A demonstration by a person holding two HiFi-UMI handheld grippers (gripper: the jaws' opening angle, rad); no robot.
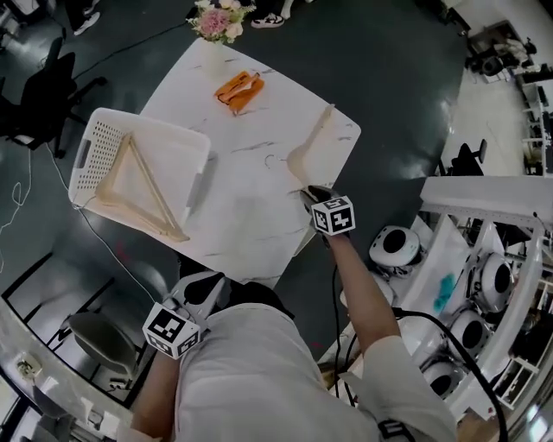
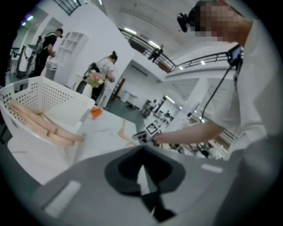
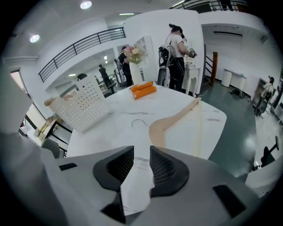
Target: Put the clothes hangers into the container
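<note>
Right gripper [image 3: 141,155] jaws apart, empty, wooden hanger [image 3: 170,122] just ahead; left gripper [image 2: 142,152] jaws together.

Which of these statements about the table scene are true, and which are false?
1. A loose hanger lies on the table, outside the basket. True.
2. The basket is empty. False: a stored hanger lies inside it.
3. The right gripper has its fingers apart and holds nothing. True.
4. The orange object lies in the basket. False: it lies on the table near the flowers.
</note>
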